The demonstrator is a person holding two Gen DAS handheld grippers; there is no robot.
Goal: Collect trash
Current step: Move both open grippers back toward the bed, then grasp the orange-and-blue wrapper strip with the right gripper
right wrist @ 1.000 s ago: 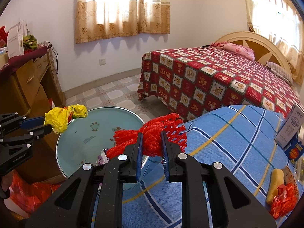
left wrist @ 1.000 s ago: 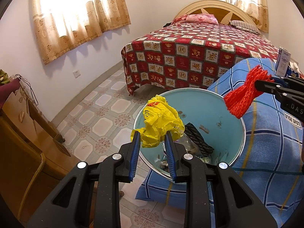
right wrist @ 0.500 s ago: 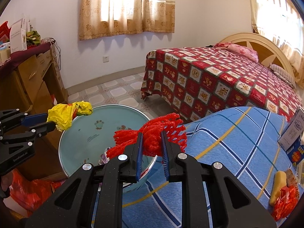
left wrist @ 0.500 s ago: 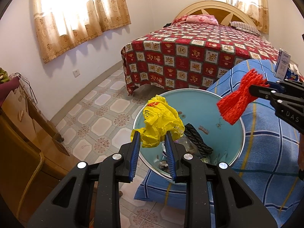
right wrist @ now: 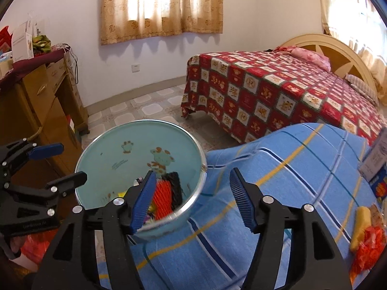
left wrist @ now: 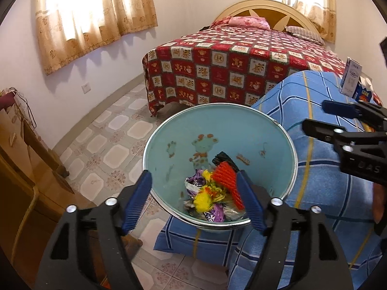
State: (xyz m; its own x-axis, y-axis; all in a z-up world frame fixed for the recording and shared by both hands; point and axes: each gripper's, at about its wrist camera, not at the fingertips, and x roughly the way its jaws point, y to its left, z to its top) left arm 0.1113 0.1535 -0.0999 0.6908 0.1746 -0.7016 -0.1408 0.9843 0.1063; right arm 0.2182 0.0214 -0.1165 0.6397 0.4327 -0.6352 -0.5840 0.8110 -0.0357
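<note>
A pale blue trash bin (left wrist: 241,130) stands beside the blue plaid cloth; it also shows in the right wrist view (right wrist: 111,154). The yellow plastic bag (left wrist: 202,200) and the red foam net (left wrist: 226,178) lie inside it among wrappers; the net also shows in the right wrist view (right wrist: 163,198). My left gripper (left wrist: 193,199) is open and empty above the bin's near rim. My right gripper (right wrist: 191,200) is open and empty over the bin's right rim; it shows in the left wrist view (left wrist: 316,116).
The blue plaid cloth (right wrist: 278,181) carries a yellow wrapper (right wrist: 361,227), red trash (right wrist: 370,249) and boxes (left wrist: 350,79). A bed with a red patterned cover (left wrist: 229,60) stands behind. A wooden dresser (right wrist: 36,101) is at left.
Both grippers opened. The yellow bag and the red net dropped from them into the bin.
</note>
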